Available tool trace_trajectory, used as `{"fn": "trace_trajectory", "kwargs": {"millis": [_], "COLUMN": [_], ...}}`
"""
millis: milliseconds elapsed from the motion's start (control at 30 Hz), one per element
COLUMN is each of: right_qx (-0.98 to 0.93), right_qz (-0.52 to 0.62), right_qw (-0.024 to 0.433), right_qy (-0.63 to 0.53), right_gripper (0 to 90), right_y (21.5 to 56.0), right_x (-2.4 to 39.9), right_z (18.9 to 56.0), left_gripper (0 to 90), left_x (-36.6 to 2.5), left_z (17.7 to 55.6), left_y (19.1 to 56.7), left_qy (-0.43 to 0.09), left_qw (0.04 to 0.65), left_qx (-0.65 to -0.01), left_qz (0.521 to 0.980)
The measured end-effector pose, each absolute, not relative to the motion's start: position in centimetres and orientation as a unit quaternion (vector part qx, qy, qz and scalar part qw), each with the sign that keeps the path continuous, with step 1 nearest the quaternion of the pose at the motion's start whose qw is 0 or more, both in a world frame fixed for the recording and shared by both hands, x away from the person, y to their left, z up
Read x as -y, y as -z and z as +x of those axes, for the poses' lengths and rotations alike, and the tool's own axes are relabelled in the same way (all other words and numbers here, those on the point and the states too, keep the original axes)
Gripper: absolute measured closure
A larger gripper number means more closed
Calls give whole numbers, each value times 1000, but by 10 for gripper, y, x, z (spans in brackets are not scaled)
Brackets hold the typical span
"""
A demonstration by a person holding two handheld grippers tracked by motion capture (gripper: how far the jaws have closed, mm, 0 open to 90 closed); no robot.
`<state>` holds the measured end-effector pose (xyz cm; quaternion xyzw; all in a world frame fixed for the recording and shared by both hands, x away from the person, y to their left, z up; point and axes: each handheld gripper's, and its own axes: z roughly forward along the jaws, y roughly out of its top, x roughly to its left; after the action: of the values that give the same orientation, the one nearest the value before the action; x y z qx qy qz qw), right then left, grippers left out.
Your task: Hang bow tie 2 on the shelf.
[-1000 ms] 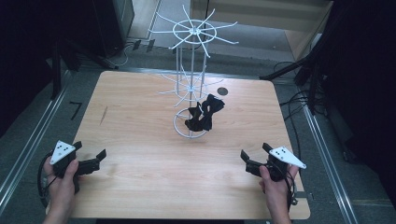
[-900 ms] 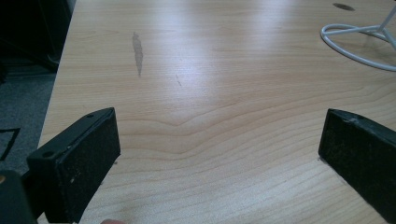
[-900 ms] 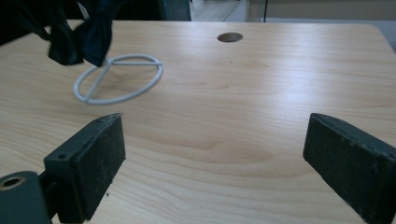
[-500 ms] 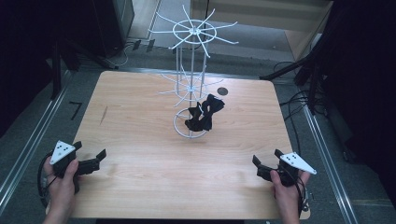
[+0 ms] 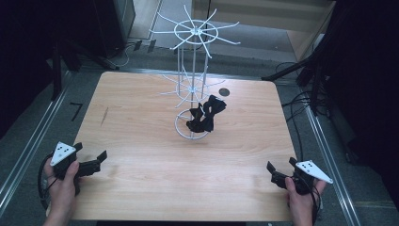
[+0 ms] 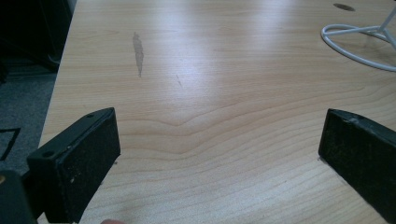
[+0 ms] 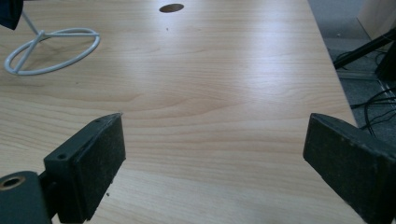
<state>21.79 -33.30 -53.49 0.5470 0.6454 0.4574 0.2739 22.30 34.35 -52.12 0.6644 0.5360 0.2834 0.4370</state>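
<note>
text: "7" | on: floor [image 5: 75, 111] left of table [image 5: 141, 188] | other legible text: none

Overhead camera faces forward; gripper cameras (low, probably near) share table [image 5: 141, 188].

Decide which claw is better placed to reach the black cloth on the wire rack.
Right, marginally. The black cloth hangs on the wire rack's right side, facing the right claw; the left claw would reach around the rack's pole.
</note>
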Motion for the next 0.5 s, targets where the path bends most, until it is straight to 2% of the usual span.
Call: {"fn": "trace_trajectory", "kwargs": {"millis": [500], "right_qx": [-638], "right_qz": [557], "right_qw": [302], "right_qy": [-437], "right_gripper": [65], "right_y": [539], "right_x": [363], "right_z": [200], "left_gripper": [0], "left_x": [-343], "left_z": [223], "left_y": [521], "left_qy": [-280], "left_qw": [437], "left_qx": [-536], "left_qz": [666]}}
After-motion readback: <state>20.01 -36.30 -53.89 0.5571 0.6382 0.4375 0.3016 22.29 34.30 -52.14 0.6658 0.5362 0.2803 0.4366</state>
